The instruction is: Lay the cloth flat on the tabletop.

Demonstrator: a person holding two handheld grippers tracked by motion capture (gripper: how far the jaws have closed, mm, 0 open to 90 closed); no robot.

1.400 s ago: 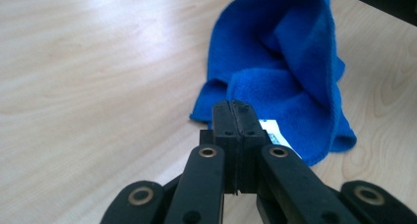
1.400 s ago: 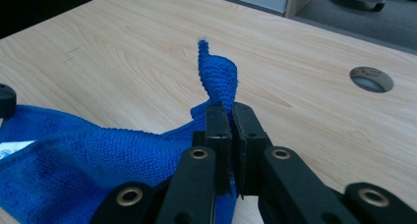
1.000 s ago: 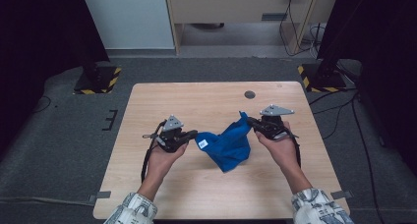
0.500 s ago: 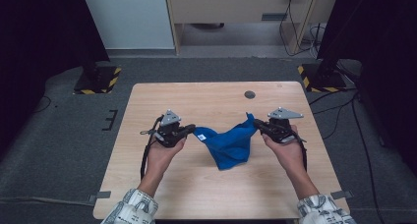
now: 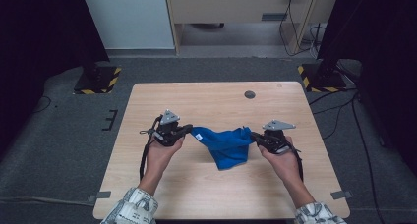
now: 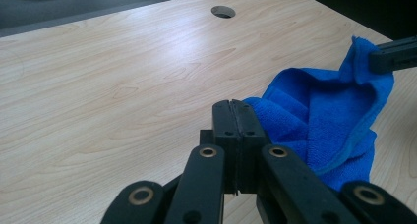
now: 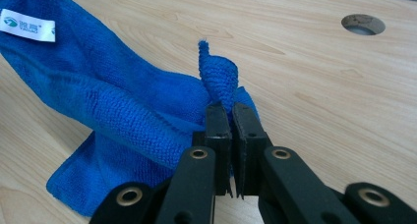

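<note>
Left gripper (image 5: 186, 130) clamped shut on blue cloth (image 5: 227, 146) corner at 9 o'clock; right gripper (image 5: 255, 136) pinching corner at 3 o'clock; cloth stretched between for spreading flat on table (image 5: 211, 98).

1. The high view is dim at both side edges, where dark curtains swallow the light; the table (image 5: 206, 101) sits evenly lit from above.
2. A soft shadow lies under the cloth (image 5: 227, 146) toward the table's near edge.
3. In the left tool view a pale sheen of glare crosses the wood near the far edge.
4. Both tool views are sharp on the cloth weave, slightly soft at the nearest black links.
5. The high view looks coarse, with faint bending at its edges.
</note>
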